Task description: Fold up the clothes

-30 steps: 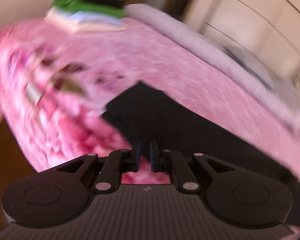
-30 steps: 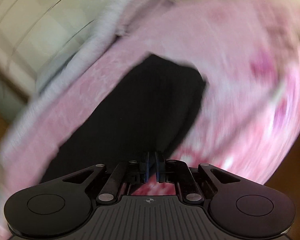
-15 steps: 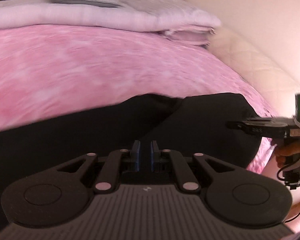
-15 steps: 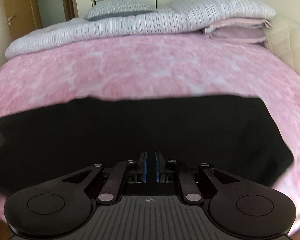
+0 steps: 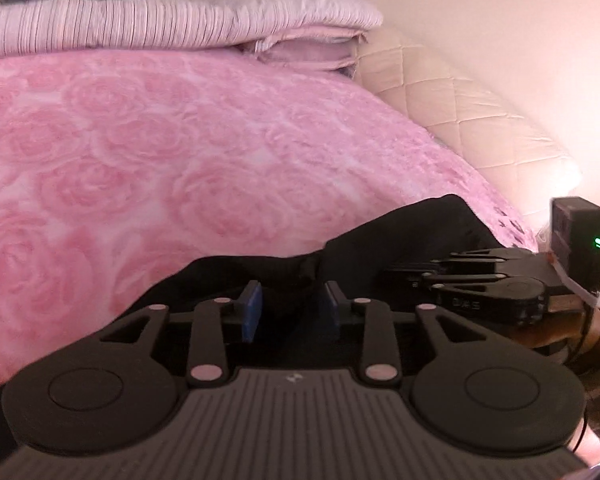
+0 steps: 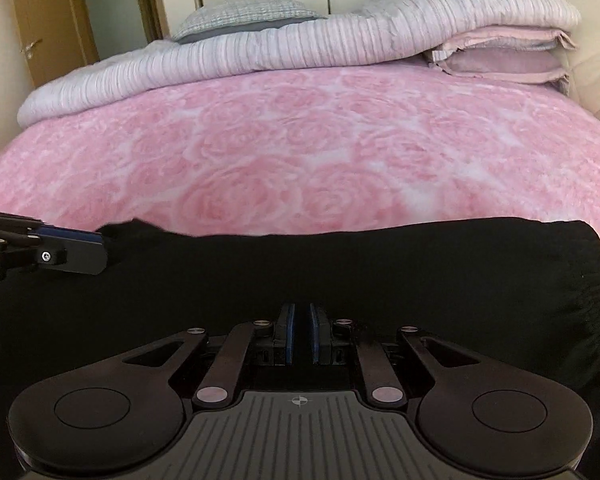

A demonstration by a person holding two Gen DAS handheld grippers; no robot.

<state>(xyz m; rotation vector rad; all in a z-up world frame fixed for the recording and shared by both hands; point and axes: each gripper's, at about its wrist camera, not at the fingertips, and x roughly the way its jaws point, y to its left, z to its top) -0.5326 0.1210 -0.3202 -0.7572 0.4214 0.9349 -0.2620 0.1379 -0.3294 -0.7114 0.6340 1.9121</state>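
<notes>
Two grippers are over one black garment (image 6: 340,276), which lies spread across the near edge of a pink rose-patterned bedspread (image 6: 300,140), filling the lower half of the right wrist view from left edge to right. Its far hem runs almost straight across the middle of that frame, with a rounded corner at the right.

The left gripper (image 5: 290,312) has just been opening: its blue pads (image 5: 253,308) stand clearly apart low in the centre of the left wrist view, and black cloth shows in the gap between them, but the pads do not press on it. In the right wrist view the same gripper pokes in from the left edge, its fingertips (image 6: 74,246) at the garment's bunched far corner.

The right gripper (image 6: 302,332) is a different story: pads drawn nearly together, only a thin slit left. Dark fabric sits all around and under them; whether any cloth is actually pinched in that slit I cannot tell. In the left wrist view this gripper comes in from the right side of the frame, lying over the black fabric, with a green light glowing on the black box (image 5: 578,240) mounted on it and a hand (image 5: 556,328) just visible below.

At the top of both views, a striped pale quilt (image 6: 300,48) lies folded along the far side of the bed, a grey pillow (image 6: 244,12) behind it, and a wooden door (image 6: 48,20) at upper left.
</notes>
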